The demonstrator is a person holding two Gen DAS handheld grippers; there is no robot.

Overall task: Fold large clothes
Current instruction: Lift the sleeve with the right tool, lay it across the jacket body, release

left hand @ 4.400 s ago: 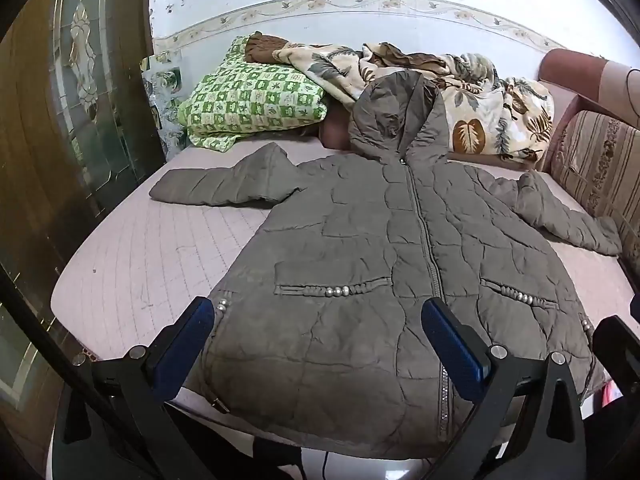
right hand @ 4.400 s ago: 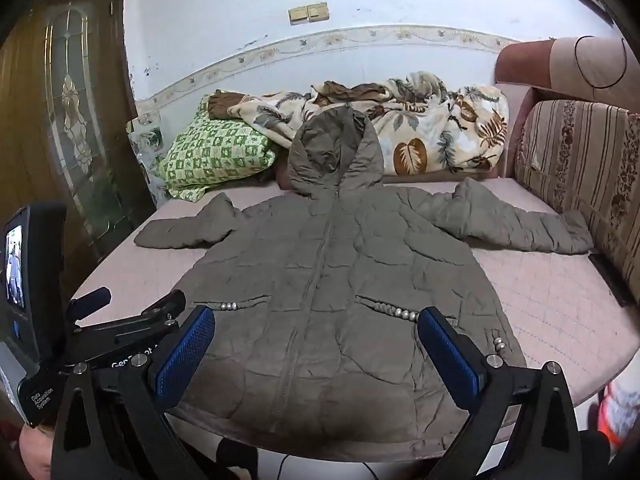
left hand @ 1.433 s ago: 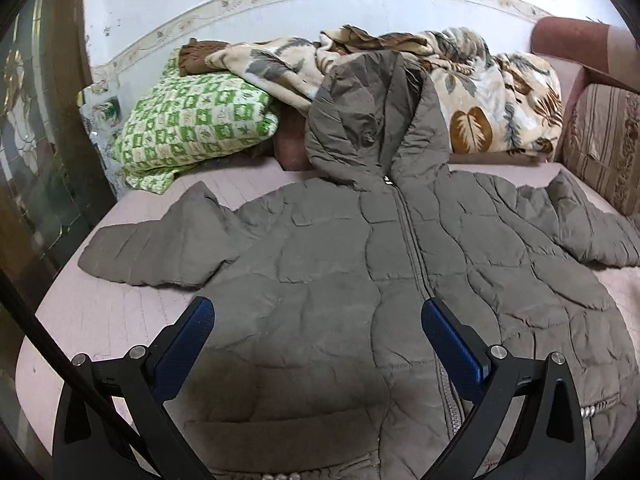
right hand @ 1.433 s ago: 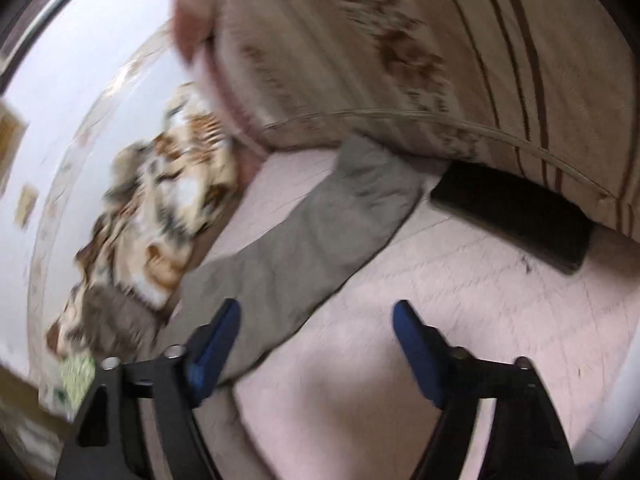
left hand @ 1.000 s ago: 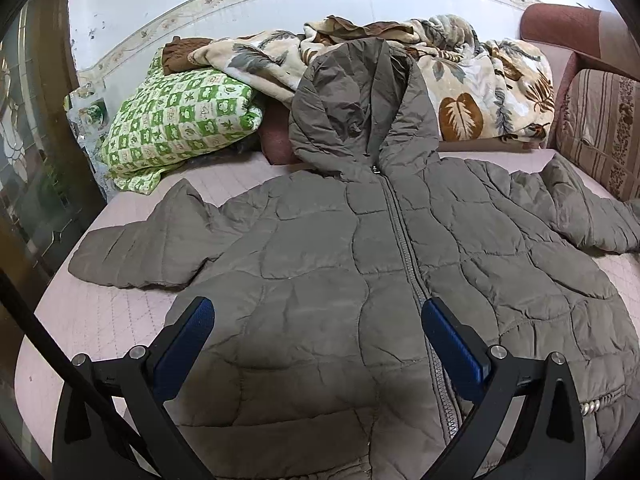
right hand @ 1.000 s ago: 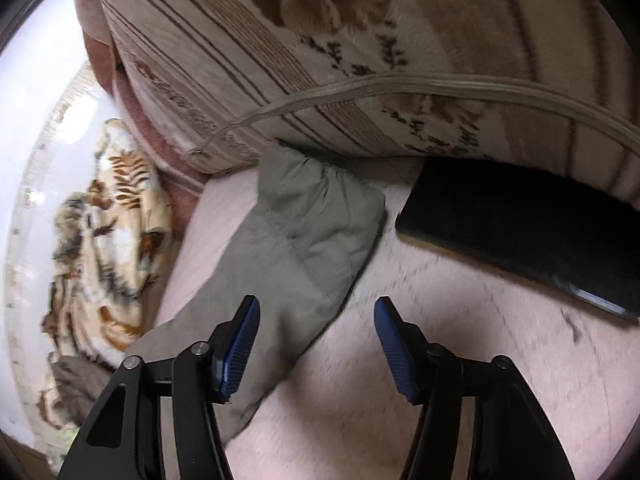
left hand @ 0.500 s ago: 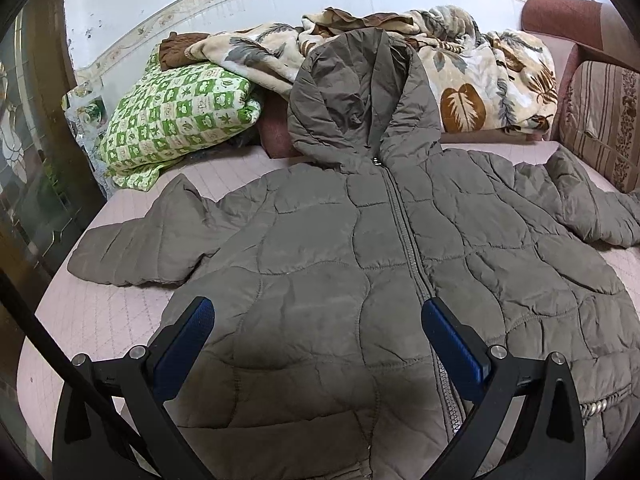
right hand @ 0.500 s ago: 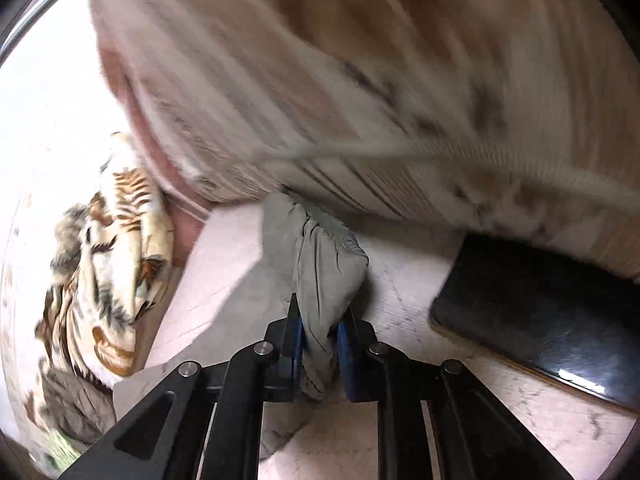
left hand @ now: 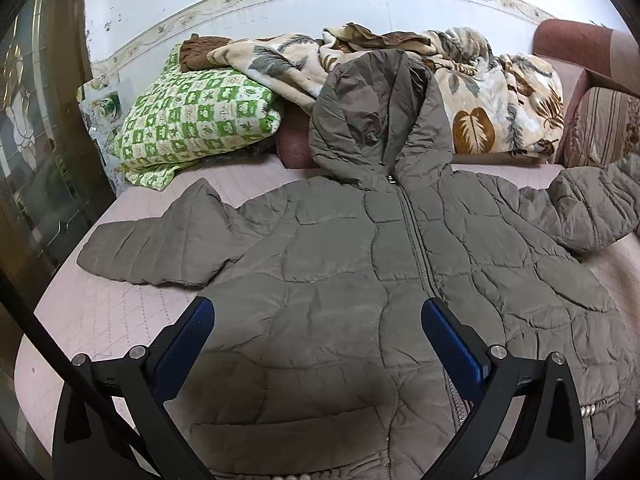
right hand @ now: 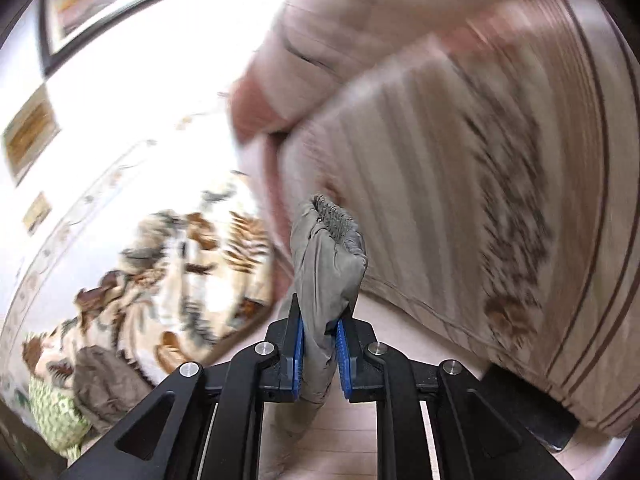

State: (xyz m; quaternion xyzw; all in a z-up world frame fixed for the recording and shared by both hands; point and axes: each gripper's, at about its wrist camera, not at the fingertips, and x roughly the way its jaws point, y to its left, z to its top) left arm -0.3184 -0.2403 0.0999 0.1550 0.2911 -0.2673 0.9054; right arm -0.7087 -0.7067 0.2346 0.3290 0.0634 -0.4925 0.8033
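A large olive-grey quilted hooded jacket (left hand: pixel 360 272) lies face up on the pink bed, zipped, hood toward the wall. Its left sleeve (left hand: pixel 160 248) lies flat out to the side. Its right sleeve (left hand: pixel 592 208) is lifted off the bed at the right edge of the left wrist view. My left gripper (left hand: pixel 318 332) is open and empty, hovering over the jacket's lower front. My right gripper (right hand: pixel 320 340) is shut on the cuff of the right sleeve (right hand: pixel 326 264) and holds it up in front of the striped cushion.
A green checked pillow (left hand: pixel 192 116) and a leaf-print blanket (left hand: pixel 480 96) lie along the wall behind the hood. A striped sofa cushion (right hand: pixel 480 200) stands at the right. A black flat object (right hand: pixel 528 412) lies on the bed by that cushion. A dark wooden door (left hand: pixel 40 140) is on the left.
My right gripper closed on the right sleeve's cuff and lifted it off the bed. The sleeve end now rises at the right. My left gripper stays open over the jacket.
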